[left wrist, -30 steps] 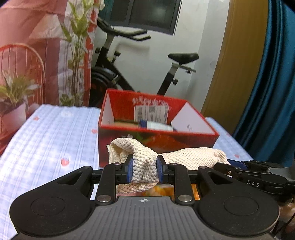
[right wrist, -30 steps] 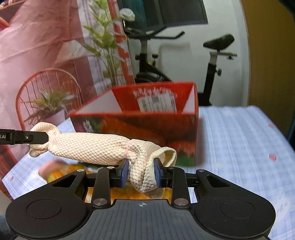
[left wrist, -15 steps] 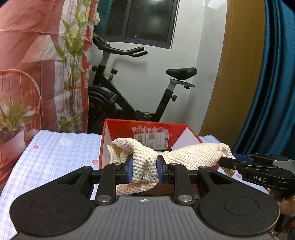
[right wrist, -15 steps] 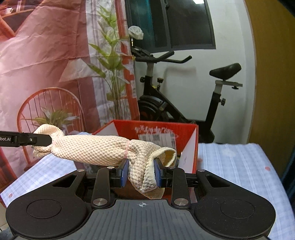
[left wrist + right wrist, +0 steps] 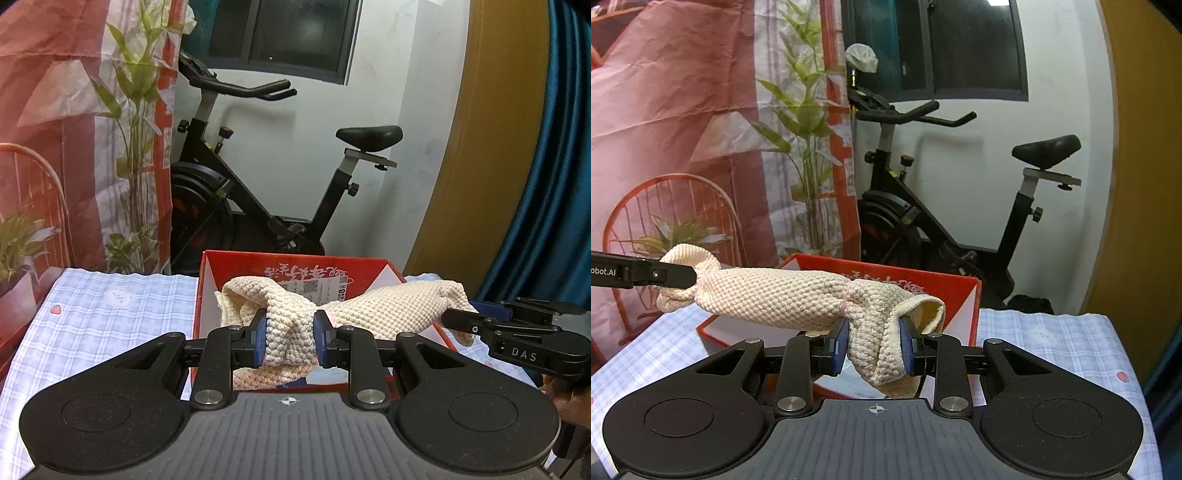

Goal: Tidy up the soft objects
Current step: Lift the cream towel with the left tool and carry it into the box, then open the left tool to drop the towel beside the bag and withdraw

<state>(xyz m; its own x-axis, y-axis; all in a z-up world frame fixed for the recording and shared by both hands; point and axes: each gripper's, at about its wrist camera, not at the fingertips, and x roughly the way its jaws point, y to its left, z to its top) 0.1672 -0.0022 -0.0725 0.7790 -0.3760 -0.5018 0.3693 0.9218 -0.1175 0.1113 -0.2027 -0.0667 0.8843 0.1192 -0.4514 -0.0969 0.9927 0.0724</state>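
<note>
My left hand-held gripper (image 5: 289, 339) and right hand-held gripper (image 5: 873, 345) each pinch an end of the soft, light towel (image 5: 783, 299) above the box (image 5: 295, 267).

The left gripper (image 5: 289, 339) had a matte black body with a ribbed grey centre plate, a small crosshair mark, two round recessed discs, silver screws on its arms, and blue pads (image 5: 260, 339). The right gripper (image 5: 874, 344) looked the same; seen from the left wrist, its side read "DAS" in white, with a sliver of skin below it
</note>
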